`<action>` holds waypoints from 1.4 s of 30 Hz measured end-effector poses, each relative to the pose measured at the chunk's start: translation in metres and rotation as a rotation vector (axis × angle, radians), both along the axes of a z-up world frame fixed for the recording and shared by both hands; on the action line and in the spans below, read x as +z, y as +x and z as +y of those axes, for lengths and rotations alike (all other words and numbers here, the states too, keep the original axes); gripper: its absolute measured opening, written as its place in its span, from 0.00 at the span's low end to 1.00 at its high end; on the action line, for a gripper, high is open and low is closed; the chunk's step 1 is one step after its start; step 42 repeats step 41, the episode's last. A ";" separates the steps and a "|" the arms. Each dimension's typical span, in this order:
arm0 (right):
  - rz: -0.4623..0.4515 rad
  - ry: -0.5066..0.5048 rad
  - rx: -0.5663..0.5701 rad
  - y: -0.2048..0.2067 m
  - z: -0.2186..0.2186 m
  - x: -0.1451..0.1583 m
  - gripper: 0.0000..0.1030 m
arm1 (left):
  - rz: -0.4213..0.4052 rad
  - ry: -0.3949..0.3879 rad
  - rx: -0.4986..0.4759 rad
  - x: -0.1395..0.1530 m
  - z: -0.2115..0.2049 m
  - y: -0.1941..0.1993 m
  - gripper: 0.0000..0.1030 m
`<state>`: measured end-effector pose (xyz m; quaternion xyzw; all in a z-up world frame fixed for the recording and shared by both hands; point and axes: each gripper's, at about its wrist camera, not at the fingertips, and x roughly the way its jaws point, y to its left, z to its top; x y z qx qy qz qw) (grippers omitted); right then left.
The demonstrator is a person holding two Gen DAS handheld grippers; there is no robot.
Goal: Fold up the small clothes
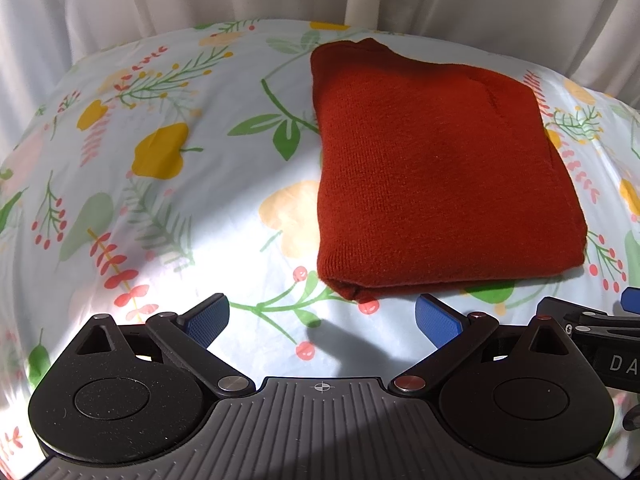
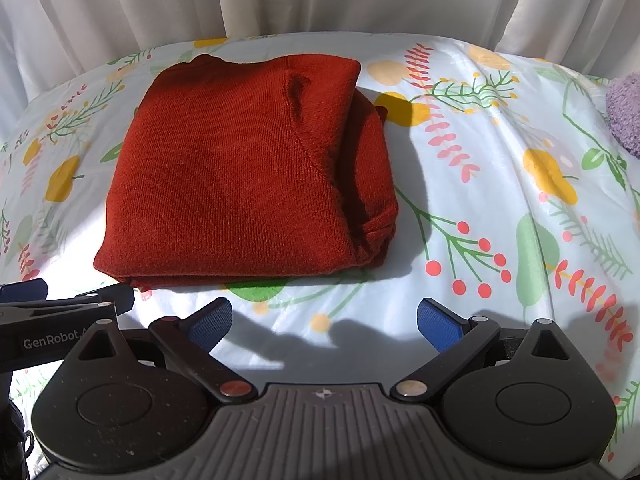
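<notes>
On the floral sheet [image 2: 460, 184] I see the folded red sweater [image 2: 240, 176], its long axis running away from me. It lies ahead-right of my left gripper [image 1: 322, 322] and ahead-left of my right gripper [image 2: 324, 322]; both gape wide, empty, about equally near.

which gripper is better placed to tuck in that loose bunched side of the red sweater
Right, probably. The bunched layers of the red sweater show on its right edge, facing the right gripper, open and empty. The left gripper, also open, faces the tidy left edge.
</notes>
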<state>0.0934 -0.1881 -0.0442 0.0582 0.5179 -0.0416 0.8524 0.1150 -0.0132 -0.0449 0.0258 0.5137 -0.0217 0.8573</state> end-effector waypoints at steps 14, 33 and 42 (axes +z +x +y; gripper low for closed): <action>-0.005 0.000 -0.007 0.000 -0.001 0.001 0.96 | 0.003 -0.007 0.000 0.001 -0.001 0.000 0.99; -0.008 -0.004 -0.022 0.000 0.000 0.001 0.96 | -0.021 -0.022 -0.039 0.003 -0.004 -0.003 0.99; -0.009 -0.008 -0.028 0.000 -0.002 0.001 0.96 | -0.014 0.003 -0.062 0.002 -0.008 -0.003 0.99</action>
